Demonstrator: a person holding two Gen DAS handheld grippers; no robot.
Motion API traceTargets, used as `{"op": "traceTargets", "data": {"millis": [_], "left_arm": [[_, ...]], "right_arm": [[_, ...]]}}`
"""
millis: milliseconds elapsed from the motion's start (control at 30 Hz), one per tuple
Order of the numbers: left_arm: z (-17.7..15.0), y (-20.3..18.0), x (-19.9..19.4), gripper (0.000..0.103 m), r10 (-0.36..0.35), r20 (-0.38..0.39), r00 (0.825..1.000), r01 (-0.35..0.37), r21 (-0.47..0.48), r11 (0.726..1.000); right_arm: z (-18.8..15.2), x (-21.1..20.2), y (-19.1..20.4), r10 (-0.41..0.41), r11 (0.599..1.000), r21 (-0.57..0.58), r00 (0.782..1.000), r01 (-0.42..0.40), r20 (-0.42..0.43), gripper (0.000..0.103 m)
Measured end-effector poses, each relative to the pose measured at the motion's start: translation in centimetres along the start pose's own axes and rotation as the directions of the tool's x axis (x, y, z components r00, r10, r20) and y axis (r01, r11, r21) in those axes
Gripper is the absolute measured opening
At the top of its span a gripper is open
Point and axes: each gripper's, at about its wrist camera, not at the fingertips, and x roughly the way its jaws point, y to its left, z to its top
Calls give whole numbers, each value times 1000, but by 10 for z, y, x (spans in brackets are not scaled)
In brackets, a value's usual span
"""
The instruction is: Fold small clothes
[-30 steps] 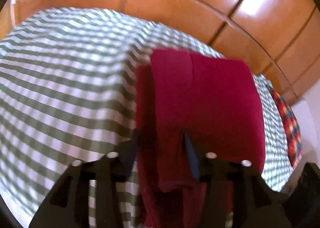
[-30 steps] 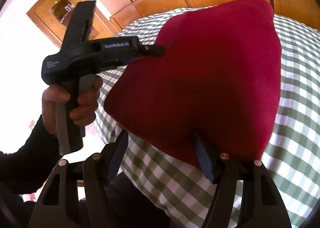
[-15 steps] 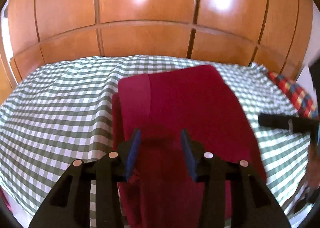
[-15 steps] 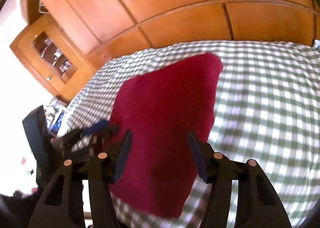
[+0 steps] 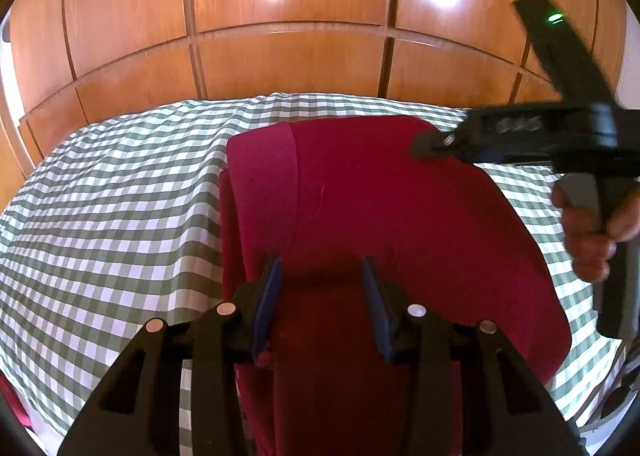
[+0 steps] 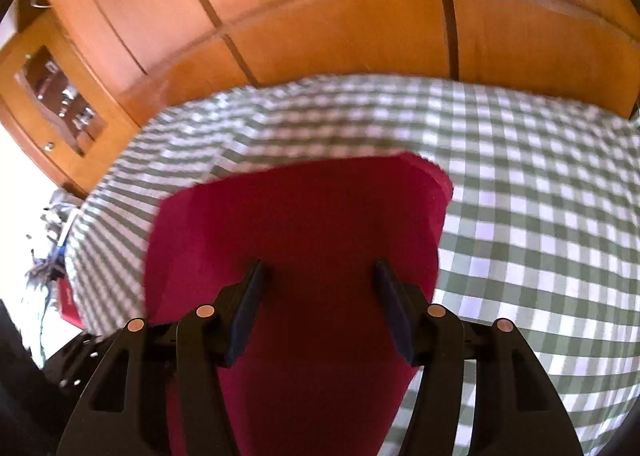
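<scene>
Wood panelling (image 5: 288, 56) fills the background of both views, its glossy orange-brown doors split by dark grooves, and in the right wrist view a glazed cabinet (image 6: 52, 96) of the same wood stands at the far left. Below the panelling lies a bed (image 5: 100, 196) covered in green-and-white checked cloth, which takes up most of the lower half of each picture. On that cloth, towards the near edge, lies the garment (image 5: 380, 216), a dark red piece folded into a rough rectangle; in the left wrist view a narrower folded strip runs along its left side, with another red layer showing beneath it. The left gripper (image 5: 322, 296) is low over the near end of the garment, jaws partly open after a slight closing, the red cloth seen between the blue pads but not pinched by them. The right gripper (image 6: 320, 304) is likewise over the garment's near part, jaws standing somewhat wider, also just narrowed, and gripping nothing; its view is blurred. From the left wrist camera that right gripper (image 5: 432, 144) reaches in from the right with its tip at the garment's far right corner, whether touching cannot be told. A hand (image 5: 588, 224) wraps its grey trigger, and a small green light (image 5: 556, 18) glows on its black upright bar.
</scene>
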Motion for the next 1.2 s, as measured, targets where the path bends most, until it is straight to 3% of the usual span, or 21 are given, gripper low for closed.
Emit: {"op": "traceTargets", "data": {"millis": [200,300,400,567,600,667,700,733,833,867,967,1100,1200], "left_arm": [[-7,5,6,41,-17,1,1000,17,-26,1000],[-10,8,6,41,-24,10,1000,25,-34,999],[-15,14,2,41,-39,16,999,40,-61,997],[-25,29,-6,41,-72,27,997,75,-130,989],[-27,32,-6,41,-75,27,997,78,-136,988],[-31,38,-7,43,-50,20,999,53,-154,987],[-33,43,-5,60,-41,0,999,40,-177,983],[-38,51,-4,63,-62,-11,998,58,-221,973],[-52,80,1,64,-187,-20,982,164,-403,900],[-54,81,1,64,-192,-18,981,167,-412,896],[-54,74,0,63,-163,-15,986,145,-379,914],[-53,73,5,46,-203,2,979,190,-370,909],[-51,68,2,39,-211,12,977,202,-346,916]], "right_arm": [[-4,11,1,-16,999,-30,1000,16,7,60],[-5,4,-1,5,1000,-26,1000,-4,25,72],[-11,-17,-13,43,999,28,996,-45,74,88],[-38,-30,-48,130,979,148,990,-137,56,88],[-43,-30,-53,164,971,170,985,-170,50,88],[-56,-24,-63,300,927,228,953,-299,29,88],[-59,-18,-61,346,912,232,938,-339,11,88],[-61,-14,-59,363,907,231,932,-353,-2,88],[-67,7,-45,433,883,223,900,-412,-54,88],[-67,10,-41,438,883,214,897,-418,-56,88],[-66,17,-34,443,879,223,895,-421,-58,78],[-67,8,-26,421,893,193,906,-406,-44,52],[-64,-12,-16,404,907,136,915,-399,-12,45]]}}
